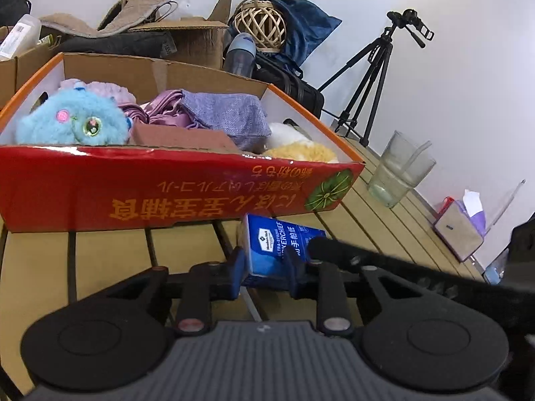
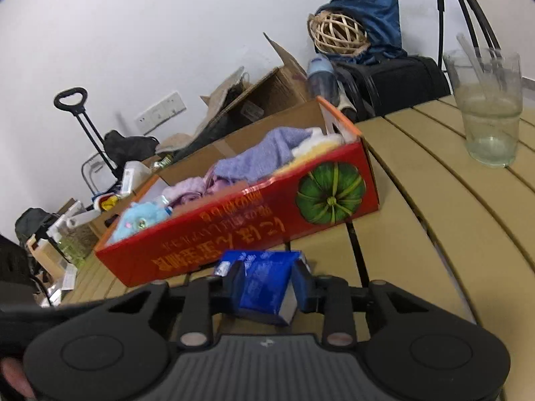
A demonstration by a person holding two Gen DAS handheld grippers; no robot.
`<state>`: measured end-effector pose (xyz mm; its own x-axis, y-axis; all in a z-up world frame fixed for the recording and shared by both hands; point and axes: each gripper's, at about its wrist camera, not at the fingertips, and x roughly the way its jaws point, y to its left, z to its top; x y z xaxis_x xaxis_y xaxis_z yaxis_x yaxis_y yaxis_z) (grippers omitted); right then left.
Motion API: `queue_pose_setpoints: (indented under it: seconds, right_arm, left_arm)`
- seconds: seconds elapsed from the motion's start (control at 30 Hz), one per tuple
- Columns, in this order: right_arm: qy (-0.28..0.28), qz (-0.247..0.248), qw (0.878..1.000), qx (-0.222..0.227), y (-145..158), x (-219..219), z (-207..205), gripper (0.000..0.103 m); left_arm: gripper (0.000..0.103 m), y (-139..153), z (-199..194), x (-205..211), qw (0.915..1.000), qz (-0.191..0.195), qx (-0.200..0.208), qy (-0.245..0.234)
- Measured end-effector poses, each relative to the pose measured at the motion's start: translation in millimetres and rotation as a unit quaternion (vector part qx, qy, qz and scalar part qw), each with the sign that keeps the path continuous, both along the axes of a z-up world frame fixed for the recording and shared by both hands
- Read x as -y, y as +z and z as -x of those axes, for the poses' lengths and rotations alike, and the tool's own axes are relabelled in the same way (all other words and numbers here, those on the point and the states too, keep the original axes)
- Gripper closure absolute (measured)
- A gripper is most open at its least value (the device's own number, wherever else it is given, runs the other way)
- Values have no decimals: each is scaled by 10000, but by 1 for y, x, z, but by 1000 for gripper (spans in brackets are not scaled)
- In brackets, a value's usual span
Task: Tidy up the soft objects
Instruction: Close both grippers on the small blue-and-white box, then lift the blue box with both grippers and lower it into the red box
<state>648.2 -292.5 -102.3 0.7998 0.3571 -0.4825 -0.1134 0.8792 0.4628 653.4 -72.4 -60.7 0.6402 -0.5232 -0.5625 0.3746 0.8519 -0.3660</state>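
Both tongs (image 1: 267, 267) (image 2: 269, 284) around tissue pack (image 1: 279, 250)

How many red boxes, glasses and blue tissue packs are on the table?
red box: 1
glass: 1
blue tissue pack: 1
Total: 3

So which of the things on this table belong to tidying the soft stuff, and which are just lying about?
Part of the job:
- red cardboard box
- blue plush toy, purple cloth and yellow plush inside it
- blue tissue pack, gripped by both the left tongs and the right tongs

Just lying about:
- drinking glass
- tissue box
- wicker ball
- tripod
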Motion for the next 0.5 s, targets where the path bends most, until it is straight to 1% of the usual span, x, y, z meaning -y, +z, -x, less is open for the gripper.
queue_pose_setpoints:
  seconds: [0.13, 0.17, 0.23, 0.3, 0.37, 0.5]
  right_arm:
    - [2, 83, 10000, 55, -4, -5, 0, 72]
    - [36, 165, 9998, 74, -5, -7, -1, 71]
    - [1, 71, 10000, 40, -6, -3, -5, 72]
    - [0, 160, 9999, 56, -4, -5, -2, 74]
    - [15, 307, 9994, 130, 0, -8, 6, 75]
    - [-76, 211, 9992, 339, 14, -4, 28, 77]
  left_arm:
    - [79, -2, 3, -1, 10000, -1, 43, -56]
    - [79, -3, 2, -1, 10000, 32, 33, -52]
    - [79, -5, -2, -3, 9998, 176, -76, -15]
    - [79, -3, 1, -3, 9997, 223, -110, -15]
    - [79, 1, 8, -1, 9999, 158, -45, 20]
    - [79, 17, 34, 2, 9996, 154, 232, 55]
